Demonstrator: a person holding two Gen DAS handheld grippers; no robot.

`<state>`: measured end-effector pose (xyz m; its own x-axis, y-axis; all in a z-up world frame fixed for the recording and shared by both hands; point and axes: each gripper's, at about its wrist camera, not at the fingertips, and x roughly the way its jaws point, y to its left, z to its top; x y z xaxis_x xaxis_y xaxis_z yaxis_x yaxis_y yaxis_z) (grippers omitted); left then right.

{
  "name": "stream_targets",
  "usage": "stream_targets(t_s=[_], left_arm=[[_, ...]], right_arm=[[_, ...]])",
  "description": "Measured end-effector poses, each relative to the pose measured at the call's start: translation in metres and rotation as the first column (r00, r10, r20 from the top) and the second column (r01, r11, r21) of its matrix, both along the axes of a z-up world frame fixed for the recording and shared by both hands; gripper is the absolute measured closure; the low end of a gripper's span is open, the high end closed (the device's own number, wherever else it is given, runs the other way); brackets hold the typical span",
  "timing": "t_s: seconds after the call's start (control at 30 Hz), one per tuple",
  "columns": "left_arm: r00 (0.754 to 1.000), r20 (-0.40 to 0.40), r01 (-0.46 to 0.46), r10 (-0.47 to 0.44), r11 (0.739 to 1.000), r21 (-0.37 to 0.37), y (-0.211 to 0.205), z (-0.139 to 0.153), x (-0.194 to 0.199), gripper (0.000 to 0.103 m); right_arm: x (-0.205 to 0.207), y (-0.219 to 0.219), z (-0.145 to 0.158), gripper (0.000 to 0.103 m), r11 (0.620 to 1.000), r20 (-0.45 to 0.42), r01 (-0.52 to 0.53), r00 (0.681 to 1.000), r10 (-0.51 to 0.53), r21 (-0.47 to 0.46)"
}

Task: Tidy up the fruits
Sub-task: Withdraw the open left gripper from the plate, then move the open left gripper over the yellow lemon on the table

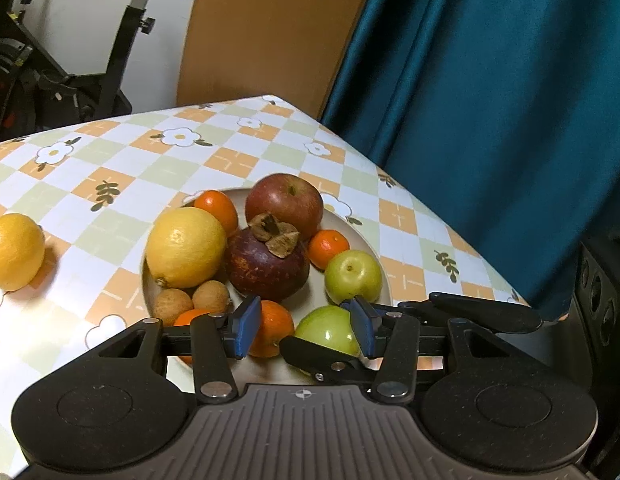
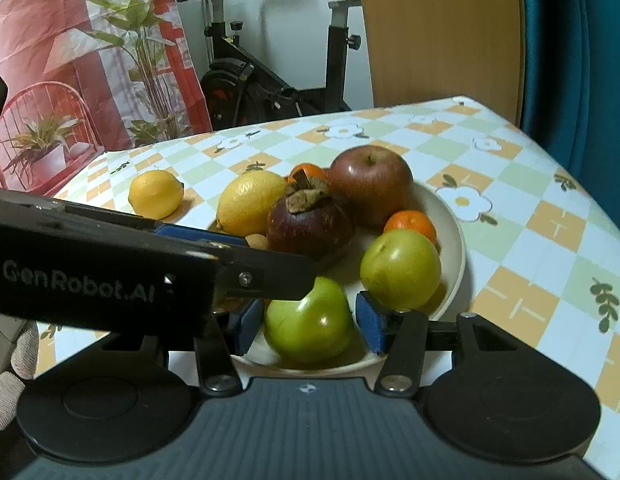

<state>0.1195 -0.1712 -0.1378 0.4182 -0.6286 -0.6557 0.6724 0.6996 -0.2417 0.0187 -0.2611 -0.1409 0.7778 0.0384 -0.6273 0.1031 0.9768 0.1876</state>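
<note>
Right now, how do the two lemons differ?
The lemon on the plate lies among other fruit, beside the mangosteen; the lemon on the table lies alone on the tablecloth, off the plate. The plate's lemon looks paler yellow and larger; the table's looks deeper yellow. Both are whole and unheld.

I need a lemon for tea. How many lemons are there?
2. One lemon lies in the plate, left of the dark purple fruit; the other lemon sits on the table, further left.
</note>
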Motion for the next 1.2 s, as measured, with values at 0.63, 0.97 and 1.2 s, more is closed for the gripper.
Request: stream_targets(t_s=[0.63, 0.97, 1.2], left_arm=[[0.983, -0.003, -0.181, 0.181, 0.980, -0.089, 0.051, 0.017, 0.018, 0.051], [0.949, -0.007, -0.314, 0.316, 0.937, -0.151, 0.094, 0.032, 0.034, 0.050], [0.904, -0.007, -0.423, 0.428, 0.891, -0.164, 0.125, 0.037, 0.047, 0.050]], right_arm=[[0.001, 0.010, 0.013, 0.046, 0.997, 0.058, -0.012, 0.998, 0.016, -0.075], [0.008, 0.017, 0.022, 0.046, 0.993, 0.101, -0.048, 0.993, 0.059, -0.110], [0.024, 0.033, 0.029, 0.046, 0.986, 0.112, -0.103, 0.987, 0.119, -0.134]])
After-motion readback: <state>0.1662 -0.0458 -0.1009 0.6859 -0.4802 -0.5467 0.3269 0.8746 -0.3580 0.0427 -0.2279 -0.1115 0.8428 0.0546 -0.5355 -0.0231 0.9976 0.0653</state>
